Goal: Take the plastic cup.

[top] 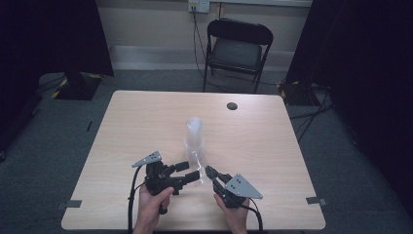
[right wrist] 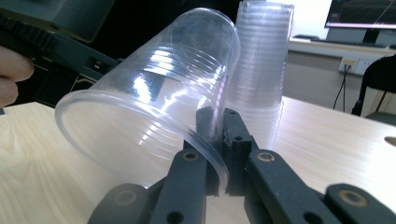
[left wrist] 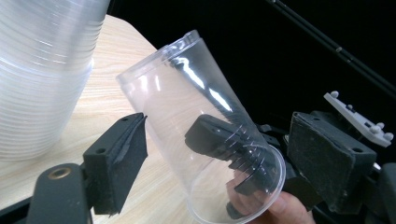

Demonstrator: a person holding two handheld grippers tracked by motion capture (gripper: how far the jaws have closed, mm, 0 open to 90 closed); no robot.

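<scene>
Cup (right wrist: 154,116), clear plastic and tilted on its side, hangs off the tabletop (top: 146,122) by its rim wall, pinched in the right claw (right wrist: 219,140), one jaw inside the mouth and one outside. The left claw (left wrist: 224,158) stands spread on either side of the cup's body, its pads (left wrist: 121,158) not pressing. Just beyond both claws a tall stack of cups (top: 195,139) stands upright. The step in hand looks like a handover of one separated cup to the right claw. Next, the left claw should back clear, and the right must carry the cup gently, since the thin wall could buckle.
</scene>
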